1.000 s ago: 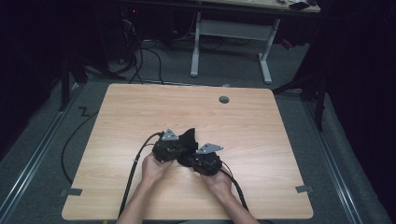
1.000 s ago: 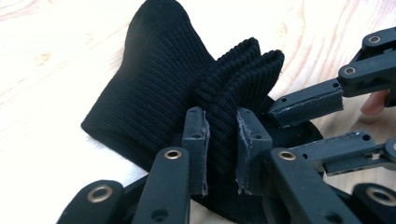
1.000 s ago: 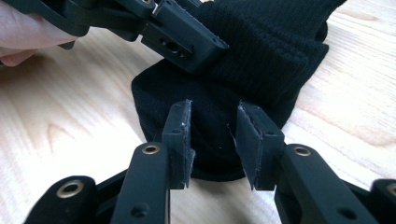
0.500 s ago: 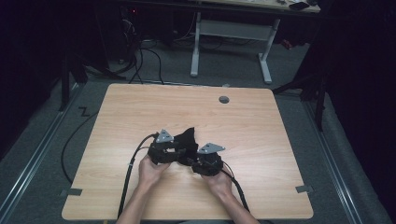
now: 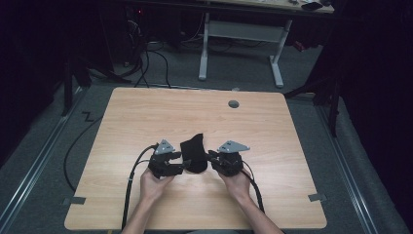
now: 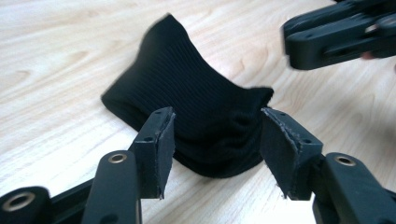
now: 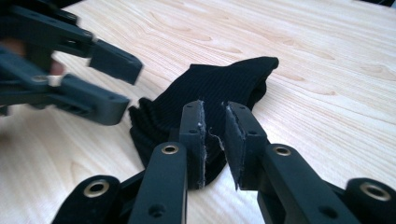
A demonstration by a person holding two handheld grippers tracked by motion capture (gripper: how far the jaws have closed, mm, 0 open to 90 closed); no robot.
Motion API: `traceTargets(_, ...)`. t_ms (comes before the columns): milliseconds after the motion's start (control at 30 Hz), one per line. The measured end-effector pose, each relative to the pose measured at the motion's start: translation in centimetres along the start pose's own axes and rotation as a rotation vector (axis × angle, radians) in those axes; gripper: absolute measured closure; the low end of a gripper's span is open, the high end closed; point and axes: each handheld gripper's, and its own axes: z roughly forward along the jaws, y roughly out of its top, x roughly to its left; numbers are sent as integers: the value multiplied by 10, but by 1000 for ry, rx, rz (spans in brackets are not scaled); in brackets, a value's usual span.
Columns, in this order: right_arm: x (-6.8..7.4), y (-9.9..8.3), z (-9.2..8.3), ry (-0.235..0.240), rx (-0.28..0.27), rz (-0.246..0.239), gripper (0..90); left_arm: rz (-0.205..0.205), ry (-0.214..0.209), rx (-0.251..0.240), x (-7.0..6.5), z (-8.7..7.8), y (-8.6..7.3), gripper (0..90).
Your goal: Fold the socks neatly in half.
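A black sock [image 5: 194, 153] lies crumpled on the wooden table [image 5: 272, 126], a little toward six o'clock from the table's centre, between the two grippers. In the high view the left gripper [image 5: 178, 165] sits at the sock's nine o'clock and the right gripper [image 5: 212, 162] at its three o'clock, each held by a hand.

The left gripper view adds what that height hides: its jaws have just been opening and stand wide apart, pads clear of the sock's ribbed fabric [image 6: 196, 107], which lies beyond and between them. The right gripper view shows its jaws having just been closing, a narrow gap left between the pads; whether they pinch the sock's edge [image 7: 219, 88] I cannot tell.
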Motion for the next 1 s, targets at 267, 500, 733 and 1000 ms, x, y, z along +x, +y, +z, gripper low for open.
traceTargets(267, -3, -2, 32, -16, 114, -4, 771, -86, 72, 5, 5, 14, 10, 444)
traceTargets(500, 2, -17, 34, 4, 147, -7, 719, -55, 73, 93, -3, 25, -6, 431)
traceTargets(733, 6, -20, 31, 0, 138, -10, 653, -69, 71, 82, 0, 23, -16, 421)
traceTargets(1000, 9, -7, 28, 21, 66, 20, 509, -95, 101, 72, 0, 20, -12, 408)
